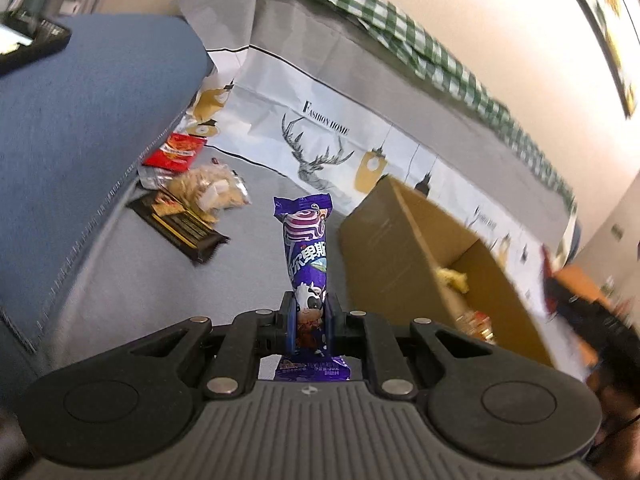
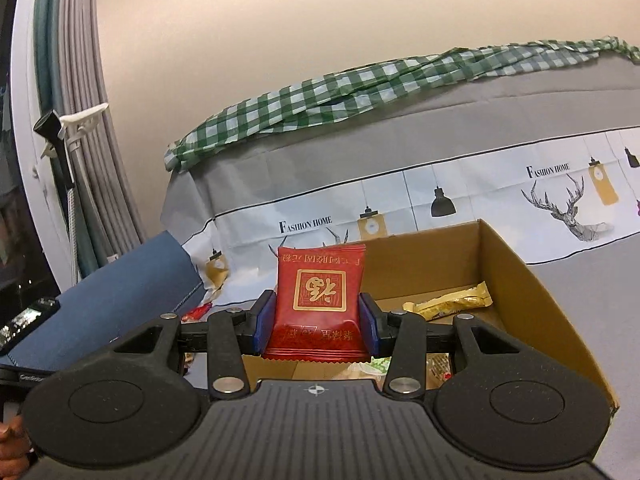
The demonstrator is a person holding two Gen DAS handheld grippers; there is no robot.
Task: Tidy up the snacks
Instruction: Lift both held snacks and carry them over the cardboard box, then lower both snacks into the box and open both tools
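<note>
Left gripper (image 1: 310, 322) is clenched for me on a purple snack bar (image 1: 306, 256), its blue pads (image 1: 291, 326) pinching the wrapper low down, so the bar stands upright out of the jaws at the centre of the left wrist view. Its wrapper is glossy purple with a cartoon cow near the pads, white lettering above and a crimped top end (the bottom end pokes out below the fingers). I'm holding this claw level above the grey cloth (image 1: 256, 264). To the right of it, in the lower right of the frame, sits the open cardboard box (image 1: 384, 248), blurred, with a yellow packet visible inside. To the upper left of the bar lies a small heap: a black bar wrapper (image 1: 180, 228), a clear bag of pale snacks (image 1: 208, 192) and a red packet (image 1: 176, 152), all touching or overlapping beside a blue cushion (image 1: 92, 120).

Right gripper (image 2: 316, 322) is likewise closed on a square red packet (image 2: 318, 302), pinched at both side edges between its pads. That packet carries a gold emblem and gold characters that read upside down to me. It hangs over the near rim of the cardboard box (image 2: 516, 276), which fills the right centre of the right wrist view; a gold-yellow packet (image 2: 452, 304) lies on its floor. Behind, a printed cloth with deer drawings (image 2: 568, 208) and a green checked cloth (image 2: 340, 96) drape the backdrop.
</note>
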